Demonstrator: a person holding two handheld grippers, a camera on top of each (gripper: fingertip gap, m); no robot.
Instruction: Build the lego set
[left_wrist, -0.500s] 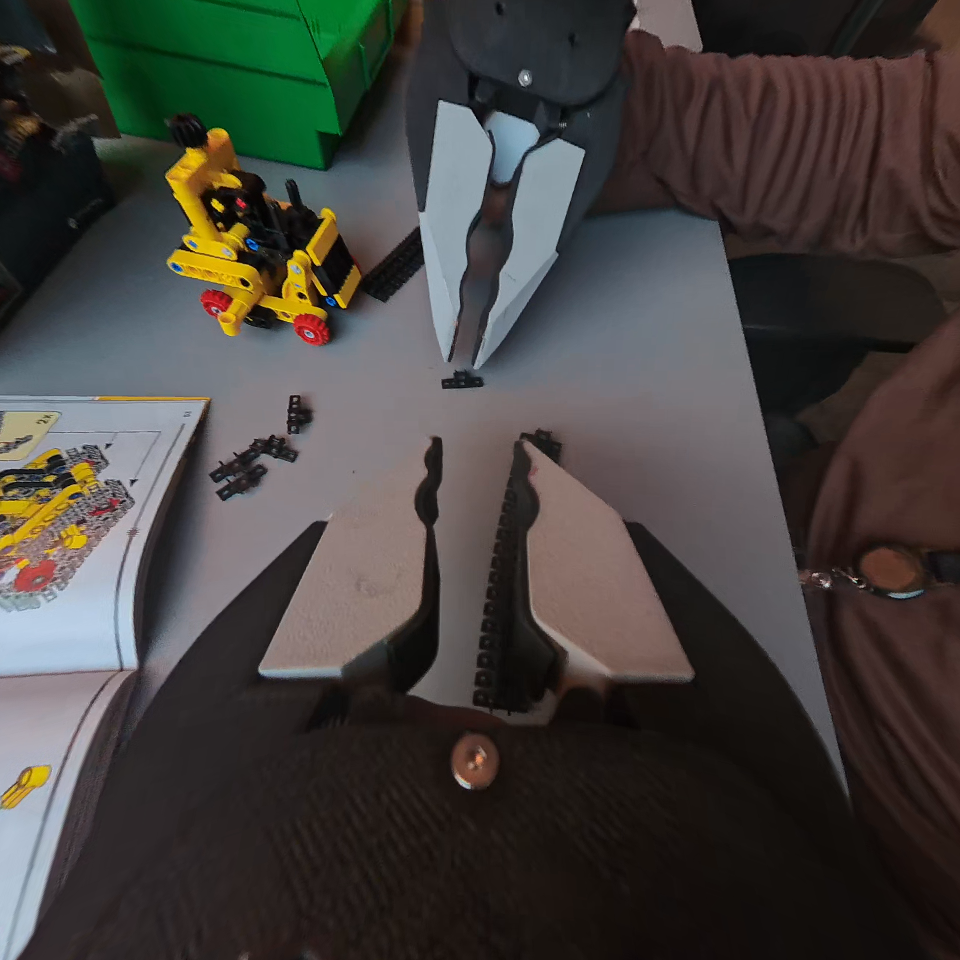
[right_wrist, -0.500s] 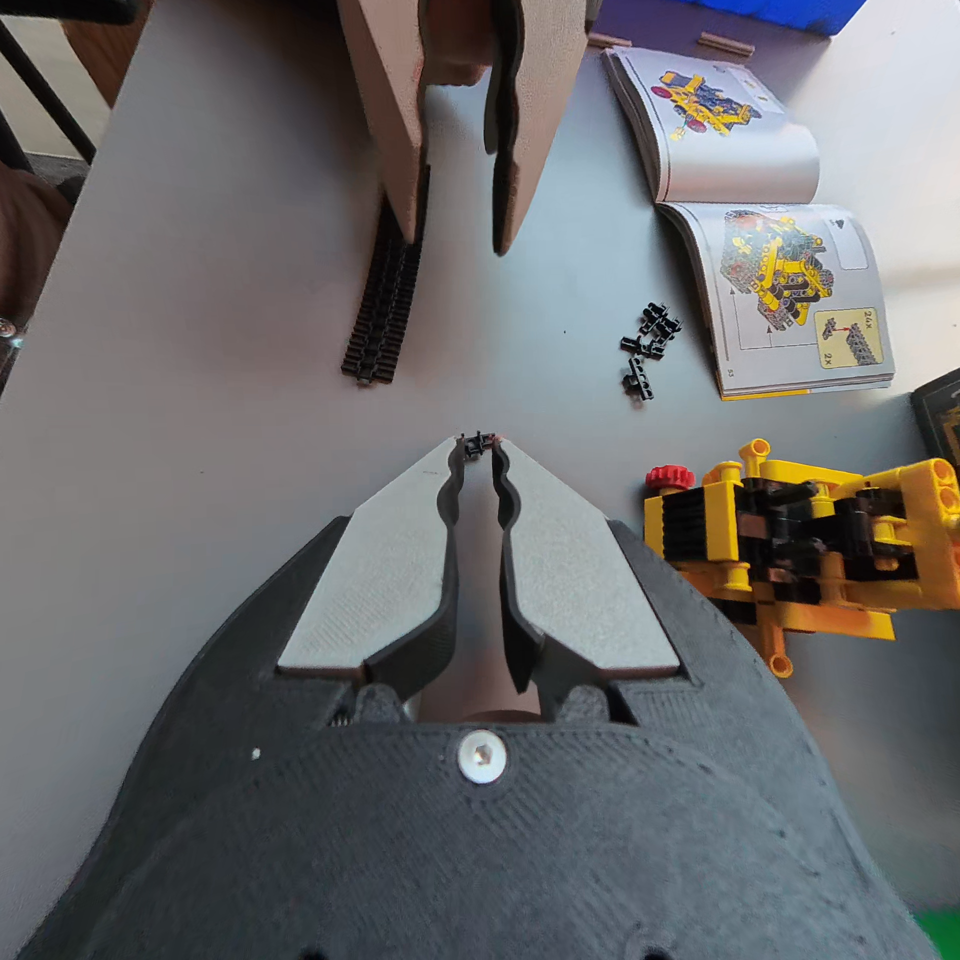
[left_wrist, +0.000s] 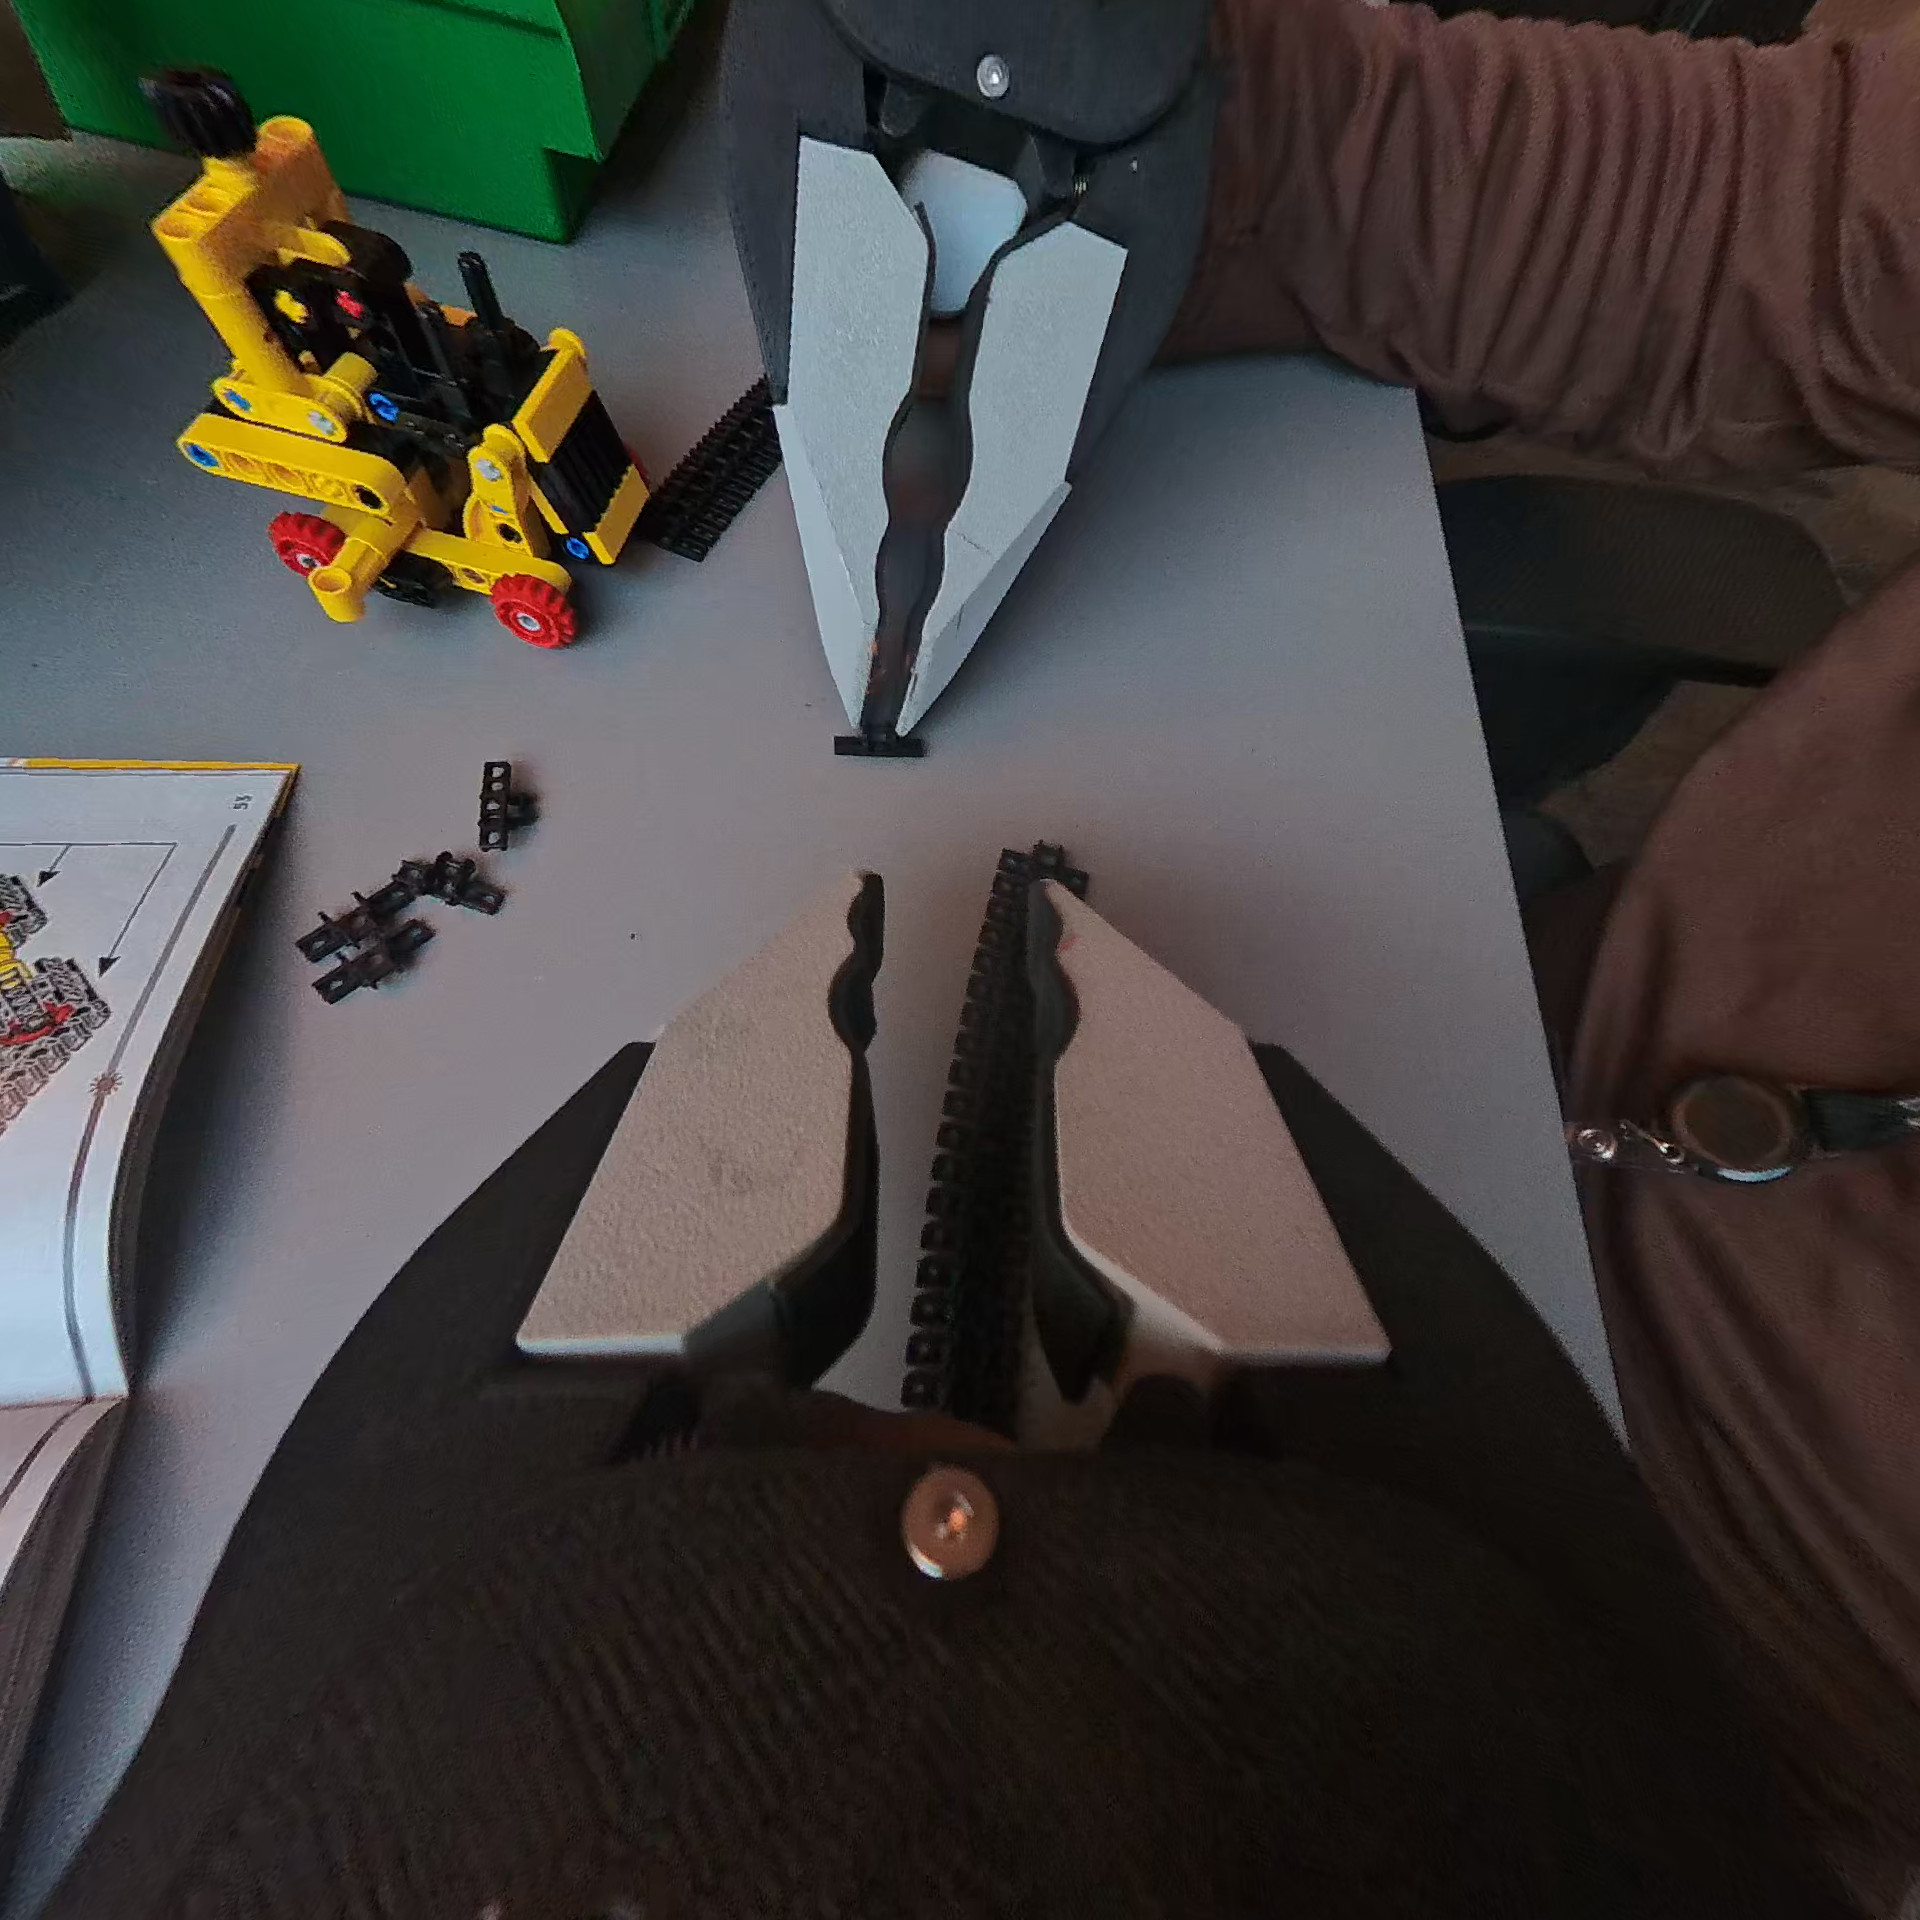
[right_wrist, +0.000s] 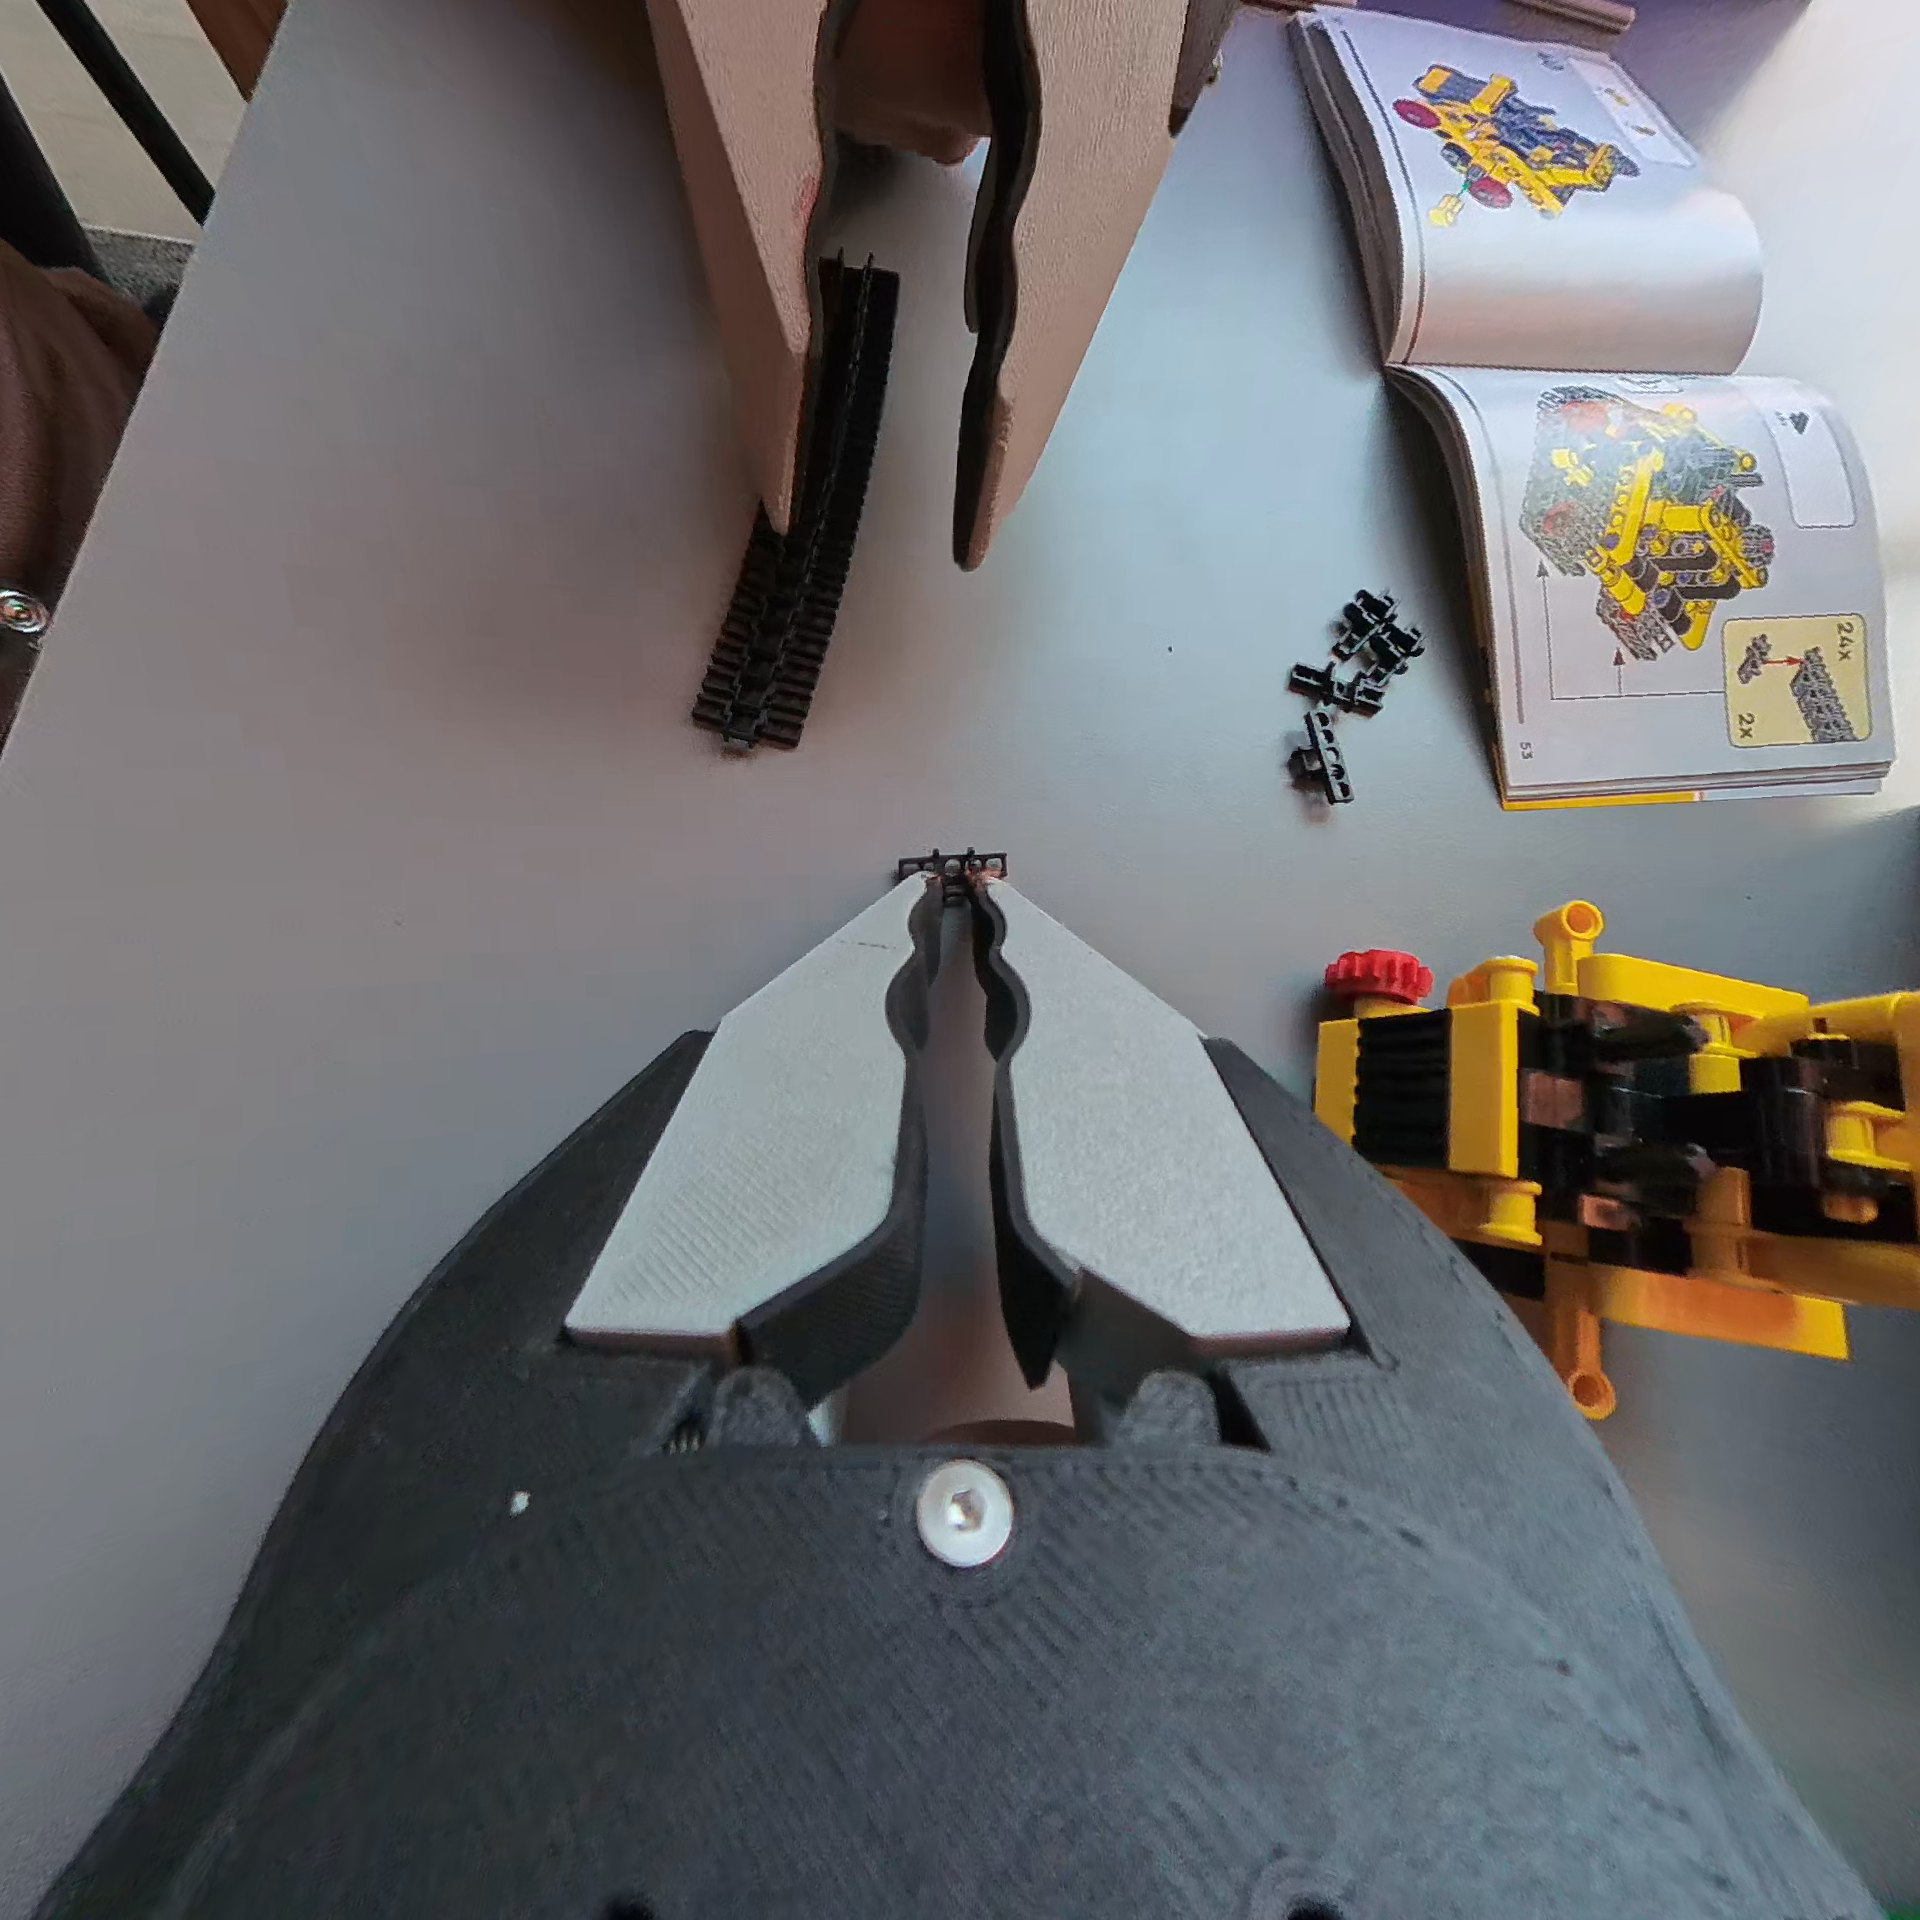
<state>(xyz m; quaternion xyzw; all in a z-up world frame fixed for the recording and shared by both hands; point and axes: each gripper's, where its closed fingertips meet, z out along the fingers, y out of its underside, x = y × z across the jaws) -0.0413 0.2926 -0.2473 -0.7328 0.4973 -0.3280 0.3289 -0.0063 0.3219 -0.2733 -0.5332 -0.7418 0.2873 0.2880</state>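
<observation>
— How are the tongs sitting?
— The right tongs (right_wrist: 956, 883) are pointing toward twelve o'clock, pinching a single black track link (right_wrist: 953, 863) at their tips; the left tongs (left_wrist: 956, 894) are standing apart, the long black track strip (left_wrist: 977, 1122) lying against one finger.
— And around them?
— On the grey worktop (left_wrist: 1195, 675), loose links (left_wrist: 400, 904) are lying at ten o'clock; the yellow bulldozer (left_wrist: 405, 416) is standing beyond; an open booklet (left_wrist: 94, 1039) is resting at nine.
</observation>
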